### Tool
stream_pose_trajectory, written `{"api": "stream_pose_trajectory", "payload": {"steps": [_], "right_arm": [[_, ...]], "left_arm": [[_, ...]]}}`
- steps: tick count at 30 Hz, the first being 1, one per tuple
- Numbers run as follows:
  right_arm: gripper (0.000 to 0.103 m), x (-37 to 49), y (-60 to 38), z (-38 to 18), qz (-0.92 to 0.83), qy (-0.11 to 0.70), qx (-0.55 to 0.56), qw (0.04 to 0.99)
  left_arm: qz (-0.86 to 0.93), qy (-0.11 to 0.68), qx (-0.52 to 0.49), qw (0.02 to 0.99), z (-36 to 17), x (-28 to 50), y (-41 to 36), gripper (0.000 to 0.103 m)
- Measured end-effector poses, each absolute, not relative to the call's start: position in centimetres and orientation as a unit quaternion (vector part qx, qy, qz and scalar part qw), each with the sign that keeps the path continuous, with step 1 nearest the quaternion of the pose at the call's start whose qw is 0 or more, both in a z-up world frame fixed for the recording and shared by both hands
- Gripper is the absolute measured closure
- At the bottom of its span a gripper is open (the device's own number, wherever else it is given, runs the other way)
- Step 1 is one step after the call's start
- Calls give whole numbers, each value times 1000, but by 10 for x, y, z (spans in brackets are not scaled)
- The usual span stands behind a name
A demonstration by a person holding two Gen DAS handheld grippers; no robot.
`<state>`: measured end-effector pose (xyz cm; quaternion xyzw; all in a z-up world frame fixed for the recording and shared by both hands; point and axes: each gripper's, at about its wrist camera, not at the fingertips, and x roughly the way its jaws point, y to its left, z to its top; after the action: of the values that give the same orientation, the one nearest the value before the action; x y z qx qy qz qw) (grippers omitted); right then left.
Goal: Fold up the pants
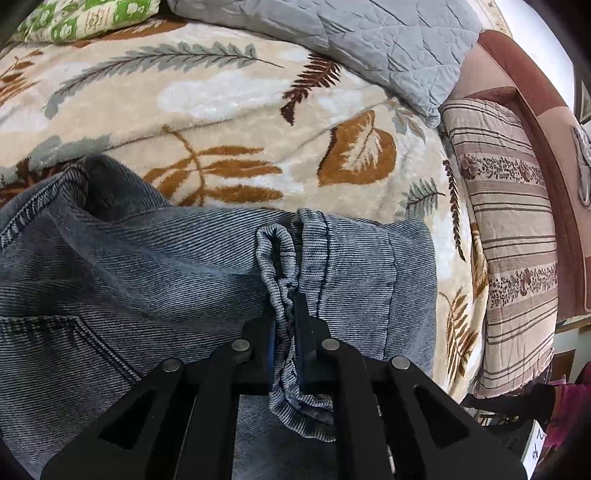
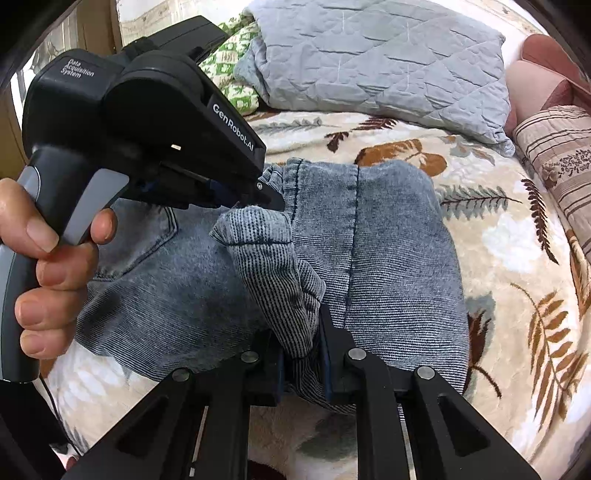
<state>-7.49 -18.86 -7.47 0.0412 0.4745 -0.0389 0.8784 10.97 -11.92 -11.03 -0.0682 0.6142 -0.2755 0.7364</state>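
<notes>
Blue-grey denim pants (image 1: 155, 266) lie partly folded on a leaf-patterned blanket (image 1: 229, 110). My left gripper (image 1: 285, 306) is shut on a bunched hem edge of the pants (image 1: 277, 251). In the right wrist view the pants (image 2: 388, 240) spread across the blanket (image 2: 517, 258), and my right gripper (image 2: 301, 332) is shut on a raised fold of denim (image 2: 269, 258). The left gripper's black body (image 2: 147, 122), held by a hand (image 2: 44, 266), reaches in from the left; its tip (image 2: 271, 197) pinches the cloth near the far hem.
A grey quilted pillow (image 1: 351, 40) and a green patterned cushion (image 1: 85, 18) lie at the back of the bed. A striped floral quilt (image 1: 513, 229) hangs at the right edge beside a reddish bed frame (image 1: 535, 96).
</notes>
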Motion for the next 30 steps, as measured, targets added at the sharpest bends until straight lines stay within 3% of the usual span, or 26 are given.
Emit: {"api": "stream_pose_trajectory", "payload": {"steps": [12,14,15,17,18,25,30], "right_arm": [[83,-71,-177,-78,-64,490,9,869],[78,-70,-178,-74,-67,494,13,867],[70,-70,-178,-73,-69,495,16,866],[55,-74,-176,-65,-66,491,21,868],[51,-76,-174,-61,-64,489,20,870],[46,-106,-159,-33,-53,458,19,887],[42,-124,-140,-20,-27,439,27,898]], "left_arm": [[-284,611,-93,733,-114,111,-112,95],[-286,606,-93,737,-108,110,-109,88],[-290,601,-95,739,-104,109,-107,84],[-296,590,-94,746,-94,106,-99,64],[-298,582,-91,751,-88,105,-96,60],[-321,536,-48,779,-53,82,-55,43],[-305,524,-32,795,-50,65,-10,43]]}}
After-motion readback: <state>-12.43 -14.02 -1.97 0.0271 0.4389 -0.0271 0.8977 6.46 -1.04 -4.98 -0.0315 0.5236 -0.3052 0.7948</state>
